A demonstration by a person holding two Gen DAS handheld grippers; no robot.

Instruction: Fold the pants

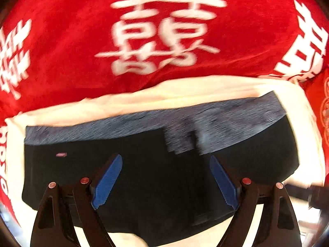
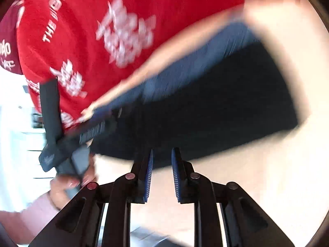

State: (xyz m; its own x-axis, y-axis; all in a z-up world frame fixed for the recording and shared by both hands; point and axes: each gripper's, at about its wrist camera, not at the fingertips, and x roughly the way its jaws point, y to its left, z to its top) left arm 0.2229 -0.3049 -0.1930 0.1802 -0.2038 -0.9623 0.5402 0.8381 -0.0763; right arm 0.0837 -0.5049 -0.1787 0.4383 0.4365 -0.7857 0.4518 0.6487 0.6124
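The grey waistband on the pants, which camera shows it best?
The left wrist view: the waistband runs nearly edge to edge across the black pants, only mildly blurred. In the right wrist view the waistband appears as a slanted, heavily motion-blurred strip.

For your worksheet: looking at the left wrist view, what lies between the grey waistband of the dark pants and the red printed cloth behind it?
A strip of cream cloth separates the waistband from the red cloth.

- Left gripper (image 1: 166, 182) points steeply downward, its blue fingers (image 1: 107, 182) spread wide with nothing between them
- Right gripper (image 2: 162, 176) has fingers (image 2: 148, 177) nearly together, a narrow empty gap between
- A hand (image 2: 67, 187) grips the left gripper's handle
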